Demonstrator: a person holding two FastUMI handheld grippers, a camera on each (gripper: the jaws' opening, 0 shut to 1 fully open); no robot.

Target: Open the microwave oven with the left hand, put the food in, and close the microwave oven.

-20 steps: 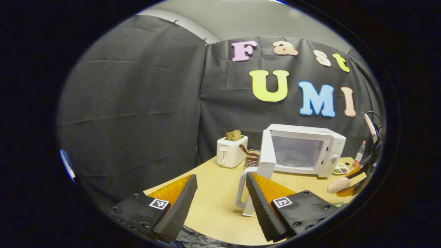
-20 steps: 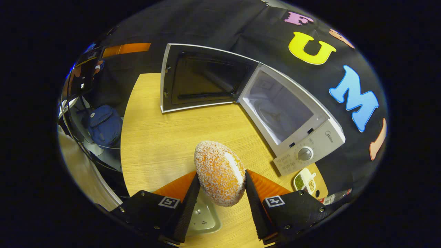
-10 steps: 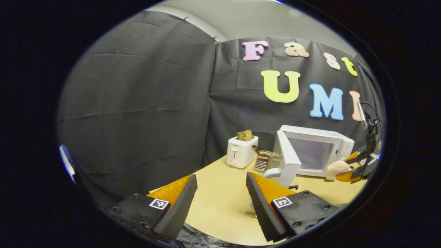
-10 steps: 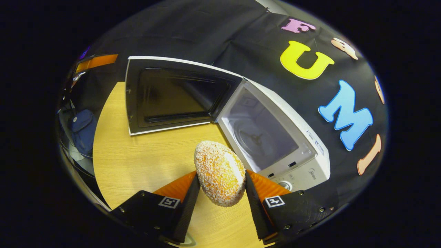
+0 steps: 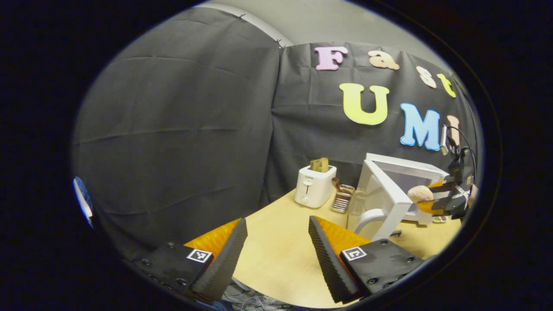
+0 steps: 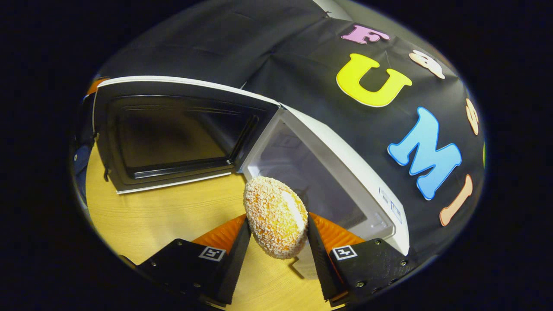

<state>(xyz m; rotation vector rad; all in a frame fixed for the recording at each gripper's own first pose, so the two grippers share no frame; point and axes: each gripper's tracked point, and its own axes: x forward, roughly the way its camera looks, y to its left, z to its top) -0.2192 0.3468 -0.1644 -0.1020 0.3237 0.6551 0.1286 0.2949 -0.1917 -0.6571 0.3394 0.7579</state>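
Left gripper view first: the left gripper (image 5: 276,252) hangs over the near edge of the wooden table (image 5: 276,259) with its jaws spread wide and nothing between them. Farther along the table stands the white microwave oven (image 5: 410,172), and its door (image 5: 384,194) is swung out towards the camera, the curved handle (image 5: 365,218) facing this way. Off by the oven's mouth the right gripper (image 5: 436,199) shows small at the edge, a person's hand behind it, with the crumbed bun (image 5: 420,194) pinched at its tip, just in front of the opening. Left of the oven sits a white toaster (image 5: 314,185) with a slice of bread (image 5: 319,164) poking up from its slot, and between toaster and door there is a small wire basket (image 5: 343,198) with something brown in it, too small to make out. Over to the right gripper view: the right gripper (image 6: 276,242) is clamped on the bun (image 6: 274,216), both fingers (image 6: 235,255) pressing its sides, the bun held on edge. It hangs above the table (image 6: 164,216), right at the threshold of the oven cavity (image 6: 302,172). The door (image 6: 173,134) stands wide open to the left, its dark inner window facing the camera.
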